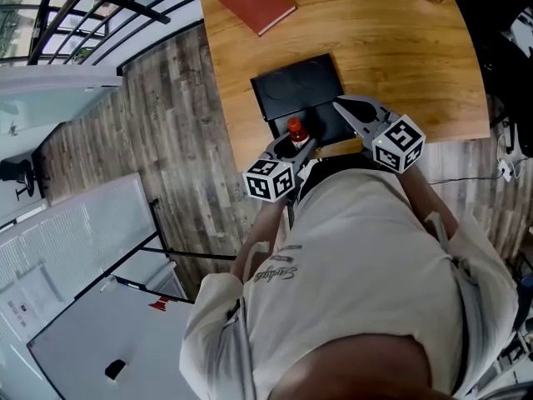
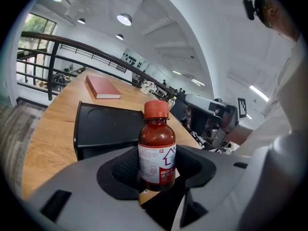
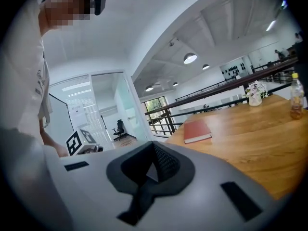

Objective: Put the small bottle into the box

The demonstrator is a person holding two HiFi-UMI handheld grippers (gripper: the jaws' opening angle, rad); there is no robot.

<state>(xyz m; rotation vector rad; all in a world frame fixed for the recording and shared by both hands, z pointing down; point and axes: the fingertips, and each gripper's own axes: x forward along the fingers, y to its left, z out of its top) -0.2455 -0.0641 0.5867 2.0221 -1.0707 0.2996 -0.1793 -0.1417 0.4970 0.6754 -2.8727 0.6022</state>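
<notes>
The left gripper [image 1: 297, 144] pinched the small bottle [image 2: 157, 148] upright near the black box [image 1: 291, 86]; the right gripper [image 3: 153, 170] sat pressed together, empty.

A curved wooden table [image 1: 400, 48] stretches ahead of the left gripper [image 1: 298, 142] and the right gripper [image 1: 340, 103], its near edge just beneath them. To the left of the left gripper lies a grey-brown wood-plank floor [image 1: 166, 115], bounded farther ahead by a black metal railing [image 1: 92, 15]. Behind and left of that gripper stand white framed partition panels [image 1: 92, 248]. Above the right gripper, round ceiling lamps [image 3: 190, 57] glow on a white arched ceiling [image 3: 144, 28]. Off to its left, a black office chair [image 3: 119, 128] stands near a window [image 3: 157, 105] showing greenery.
</notes>
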